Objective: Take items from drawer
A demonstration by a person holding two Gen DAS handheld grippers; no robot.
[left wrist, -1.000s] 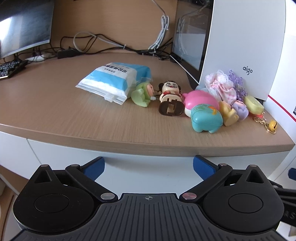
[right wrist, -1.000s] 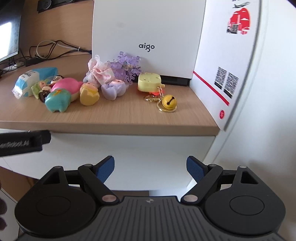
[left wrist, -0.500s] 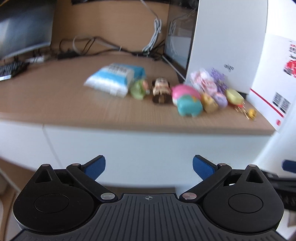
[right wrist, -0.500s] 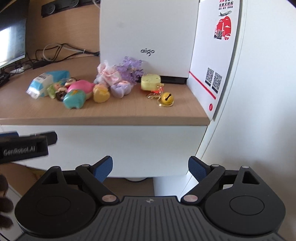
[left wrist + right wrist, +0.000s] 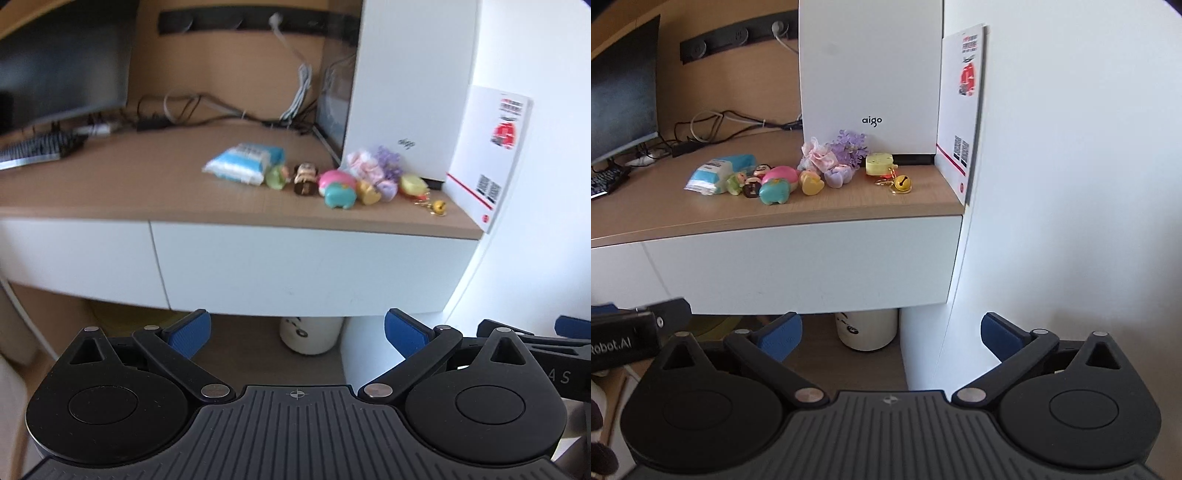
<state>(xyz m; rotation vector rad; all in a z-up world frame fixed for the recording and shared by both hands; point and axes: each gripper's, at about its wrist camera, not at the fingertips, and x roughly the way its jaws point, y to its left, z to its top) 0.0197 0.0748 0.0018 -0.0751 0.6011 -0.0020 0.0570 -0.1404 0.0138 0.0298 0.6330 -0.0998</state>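
Hovering low before the shut white drawer front (image 5: 798, 266), the left gripper (image 5: 297, 328) and right gripper (image 5: 891, 330) hang spread and empty; small colourful toys (image 5: 775, 184) already line the wooden desktop (image 5: 849, 206), seemingly unloaded.

A wooden table (image 5: 849, 206) meets a white wall (image 5: 1071, 184) on its right; behind it, wood panelling (image 5: 738, 81), a dark monitor (image 5: 620, 92), perhaps a power strip (image 5: 735, 37).

Empty right claw (image 5: 891, 329) gapes below closed drawer (image 5: 798, 264).
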